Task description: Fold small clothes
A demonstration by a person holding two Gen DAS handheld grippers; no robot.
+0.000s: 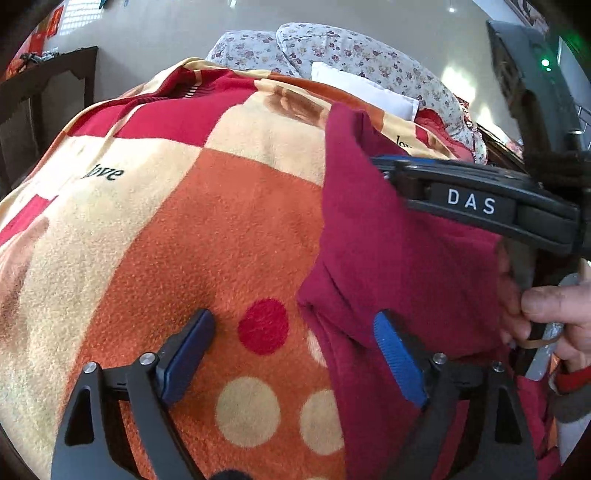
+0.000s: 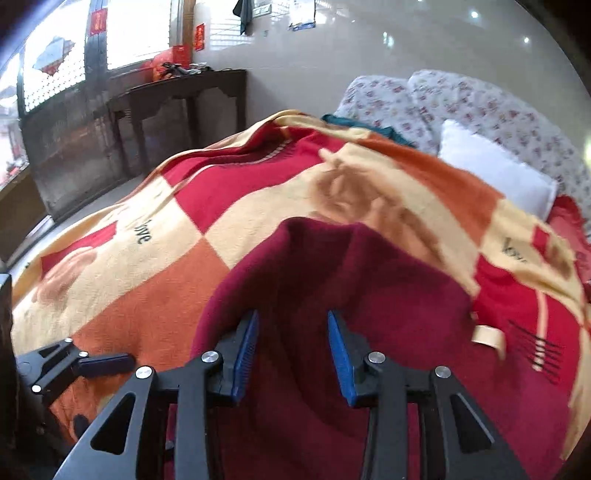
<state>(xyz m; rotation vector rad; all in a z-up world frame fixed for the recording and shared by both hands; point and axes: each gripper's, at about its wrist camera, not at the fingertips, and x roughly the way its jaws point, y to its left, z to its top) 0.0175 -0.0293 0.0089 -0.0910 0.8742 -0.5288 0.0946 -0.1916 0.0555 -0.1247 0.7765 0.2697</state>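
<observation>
A dark console table (image 2: 184, 92) stood under barred windows (image 2: 140, 33) (daylit); floral pillows (image 2: 461, 99) lay right of the table.

Left claw (image 1: 295, 354) wide open, right claw (image 2: 291, 354) partly open, tilted down

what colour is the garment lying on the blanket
Dark maroon red, plain, no pattern. The garment shows best in the right wrist view.

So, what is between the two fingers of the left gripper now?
In the left wrist view, the left gripper is open; between its fingers lie the patterned blanket with a red dot and the maroon garment's edge.
</observation>
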